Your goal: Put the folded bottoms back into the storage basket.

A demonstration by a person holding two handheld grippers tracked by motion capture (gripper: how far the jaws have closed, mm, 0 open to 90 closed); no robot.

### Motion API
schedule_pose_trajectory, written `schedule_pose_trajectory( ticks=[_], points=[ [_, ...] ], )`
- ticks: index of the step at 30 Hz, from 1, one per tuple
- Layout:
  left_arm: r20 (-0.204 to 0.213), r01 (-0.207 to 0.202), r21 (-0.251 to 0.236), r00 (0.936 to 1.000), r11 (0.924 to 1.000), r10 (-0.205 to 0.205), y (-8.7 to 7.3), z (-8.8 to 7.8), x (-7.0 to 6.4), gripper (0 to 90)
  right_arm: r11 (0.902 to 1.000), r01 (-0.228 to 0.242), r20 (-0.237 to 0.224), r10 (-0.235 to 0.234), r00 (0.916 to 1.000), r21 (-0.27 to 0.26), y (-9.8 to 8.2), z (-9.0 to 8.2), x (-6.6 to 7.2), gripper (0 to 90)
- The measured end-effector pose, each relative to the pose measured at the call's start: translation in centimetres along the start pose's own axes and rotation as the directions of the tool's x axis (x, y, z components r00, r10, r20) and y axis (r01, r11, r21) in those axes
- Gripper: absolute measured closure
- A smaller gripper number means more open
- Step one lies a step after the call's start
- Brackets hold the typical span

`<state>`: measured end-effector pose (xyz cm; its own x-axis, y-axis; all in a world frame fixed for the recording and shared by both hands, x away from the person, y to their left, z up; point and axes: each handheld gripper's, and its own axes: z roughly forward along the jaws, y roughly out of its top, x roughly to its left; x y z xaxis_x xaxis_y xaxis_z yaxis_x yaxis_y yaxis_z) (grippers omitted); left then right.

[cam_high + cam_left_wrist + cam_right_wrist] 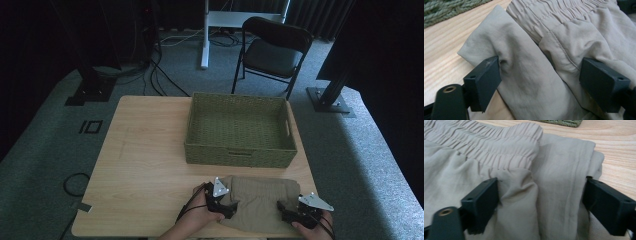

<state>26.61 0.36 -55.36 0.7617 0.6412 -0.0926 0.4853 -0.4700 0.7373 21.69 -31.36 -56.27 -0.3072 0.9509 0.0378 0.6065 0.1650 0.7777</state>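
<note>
A folded khaki garment (260, 200) with an elastic waistband lies at the table's near edge, just in front of the basket. My left gripper (229, 210) is at its left end. In the left gripper view the jaws of the left gripper (539, 75) straddle a thick fold of the garment (531, 75), and one pad (486, 80) dents the cloth. My right gripper (286, 212) is at the right end. In the right gripper view the right gripper (541, 195) has both pads against the bunched garment (554, 182) by its folded edge.
An empty green woven basket (240, 157) stands on the wooden table (145, 165) right behind the garment. The table's left half is bare wood. Behind the table, on the carpet, stand a black folding chair (275, 50), stand feet and cables.
</note>
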Motion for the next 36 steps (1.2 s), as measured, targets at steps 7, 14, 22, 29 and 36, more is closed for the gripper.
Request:
schedule_pose_trajectory(
  ticks=[7,14,22,29,36],
  points=[
    [0.014,-0.031,-0.016,0.9994,0.9994,0.031,0.4,0.3,0.0,64.5,0.9981,0.050,-0.081,-0.047,0.9956,0.037,1.0,-0.1,0.8,57.3],
    [0.078,0.022,0.003,0.9967,0.9997,-0.023,0.7,0.1,0.9,77.6,0.9971,0.021,-0.073,-0.016,0.9972,0.073,1.8,-0.3,0.8,73.5],
    [0.089,0.003,-0.030,0.9960,0.9996,0.000,1.3,-1.1,1.0,79.8,0.9969,0.040,-0.080,-0.035,0.9962,0.067,2.8,-1.1,1.1,78.8],
    [0.084,-0.005,-0.069,0.9964,0.9976,0.011,2.4,-3.3,1.3,79.8,0.9986,0.045,-0.112,-0.041,0.9929,0.027,4.3,-2.3,1.7,79.1],
    [0.060,-0.029,-0.121,0.9975,0.9923,0.037,3.3,-5.2,1.7,79.8,0.9975,0.066,-0.138,-0.069,0.9880,-0.024,6.6,-3.7,2.0,79.1]
  ],
)
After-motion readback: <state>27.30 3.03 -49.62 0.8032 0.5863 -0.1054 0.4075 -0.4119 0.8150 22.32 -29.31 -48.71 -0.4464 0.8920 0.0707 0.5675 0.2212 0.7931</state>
